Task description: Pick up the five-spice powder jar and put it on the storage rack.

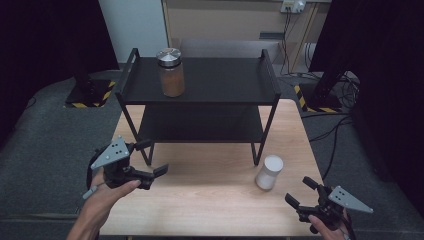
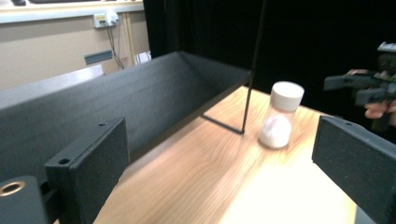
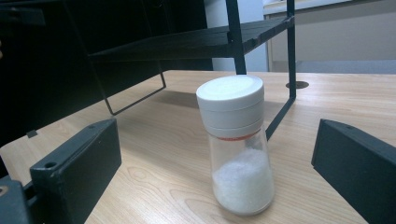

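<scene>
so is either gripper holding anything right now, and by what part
Nothing is held. The left gripper and right gripper are both open; the white-capped jar stands free on the table.

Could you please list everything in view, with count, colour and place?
White-capped jar: one, clear with white powder, upright on the table near the rack's right front leg.
Brown jar: one, silver lid, on the rack's top shelf, left part.
Rack: one, black, two shelves, at the table's far side.
Table: one, light wood.
Left gripper: one, black, open, held above the table's left edge.
Right gripper: one, black, open, facing the white-capped jar.
</scene>
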`<action>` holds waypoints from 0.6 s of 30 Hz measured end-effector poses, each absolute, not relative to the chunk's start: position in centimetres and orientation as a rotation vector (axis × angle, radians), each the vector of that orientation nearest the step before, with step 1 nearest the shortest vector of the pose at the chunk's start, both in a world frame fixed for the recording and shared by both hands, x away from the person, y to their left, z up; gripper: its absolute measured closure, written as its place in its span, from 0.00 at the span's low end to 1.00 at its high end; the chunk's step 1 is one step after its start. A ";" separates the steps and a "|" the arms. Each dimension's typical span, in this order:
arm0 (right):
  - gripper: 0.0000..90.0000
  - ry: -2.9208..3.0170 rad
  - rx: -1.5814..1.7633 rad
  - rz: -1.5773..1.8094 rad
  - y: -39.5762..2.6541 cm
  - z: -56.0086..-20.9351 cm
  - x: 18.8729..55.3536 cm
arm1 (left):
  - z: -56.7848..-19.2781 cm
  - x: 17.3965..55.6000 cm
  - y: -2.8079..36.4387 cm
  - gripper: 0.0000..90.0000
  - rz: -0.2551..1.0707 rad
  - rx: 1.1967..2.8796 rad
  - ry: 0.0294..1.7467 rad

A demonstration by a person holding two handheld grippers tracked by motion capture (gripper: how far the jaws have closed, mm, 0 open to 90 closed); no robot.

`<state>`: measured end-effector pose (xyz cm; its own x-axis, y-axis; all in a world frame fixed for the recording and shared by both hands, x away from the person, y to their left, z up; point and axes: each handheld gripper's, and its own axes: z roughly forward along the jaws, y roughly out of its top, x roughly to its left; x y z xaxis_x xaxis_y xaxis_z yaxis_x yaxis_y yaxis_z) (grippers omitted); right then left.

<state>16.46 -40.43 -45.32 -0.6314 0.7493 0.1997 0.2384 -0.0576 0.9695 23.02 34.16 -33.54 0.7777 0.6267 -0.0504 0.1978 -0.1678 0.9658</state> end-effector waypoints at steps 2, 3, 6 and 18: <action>0.02 1.826 1.049 1.733 -40.4 -45.3 16.5 | -34.4 23.0 34.1 0.03 0.426 1.737 0.660; 0.02 1.826 1.049 1.733 -40.4 -45.3 16.5 | -34.8 22.9 34.1 0.03 0.427 1.737 0.666; 0.02 1.826 1.051 1.732 -40.4 -45.3 16.5 | -36.0 22.9 34.3 0.03 0.416 1.732 0.684; 0.02 1.828 1.048 1.730 -40.4 -45.3 16.5 | -39.6 22.3 34.9 0.03 0.386 1.725 0.732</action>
